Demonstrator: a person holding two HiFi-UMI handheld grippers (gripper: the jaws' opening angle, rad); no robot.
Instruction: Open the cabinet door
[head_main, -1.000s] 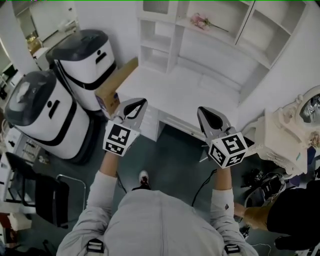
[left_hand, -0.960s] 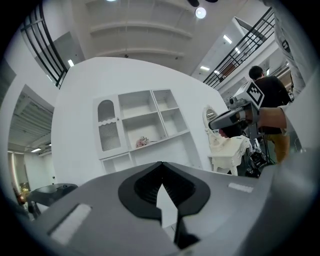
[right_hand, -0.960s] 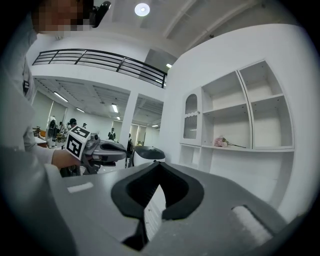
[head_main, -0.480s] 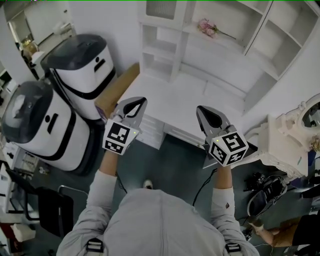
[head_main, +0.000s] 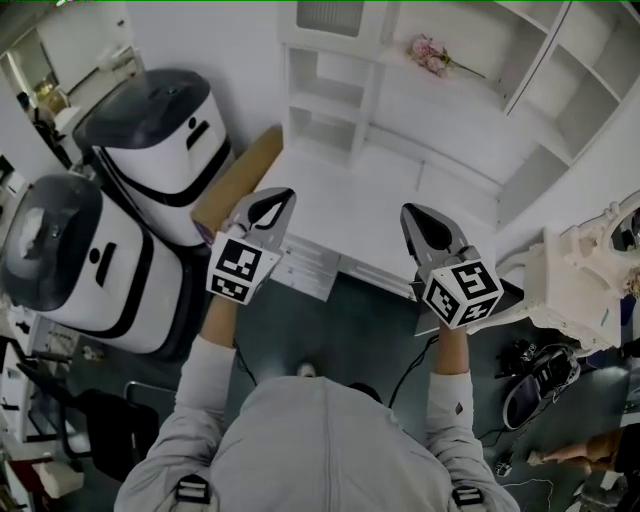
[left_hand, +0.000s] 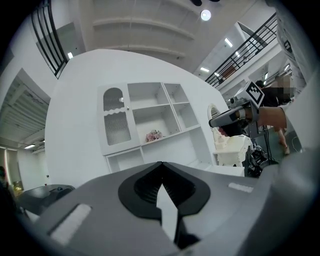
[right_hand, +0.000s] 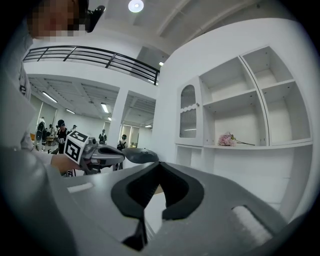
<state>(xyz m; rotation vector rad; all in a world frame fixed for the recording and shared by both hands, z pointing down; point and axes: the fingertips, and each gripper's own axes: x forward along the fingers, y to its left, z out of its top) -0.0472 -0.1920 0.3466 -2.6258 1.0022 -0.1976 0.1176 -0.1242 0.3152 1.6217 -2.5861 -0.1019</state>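
While the white arched ribbed-glass cabinet door (left_hand: 115, 121) stands closed, the grey left gripper (head_main: 284, 196) and grey right gripper (head_main: 407, 211) hover clenched, empty, before it.

White wall (head_main: 210, 35), dark floor (head_main: 345, 330), bright ceiling lights (left_hand: 205, 15).

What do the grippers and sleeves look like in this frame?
The left gripper and right gripper have grey tapered shells with black lining inside the fingers. Each carries a white cube with black square markers. The person wears light grey long sleeves.
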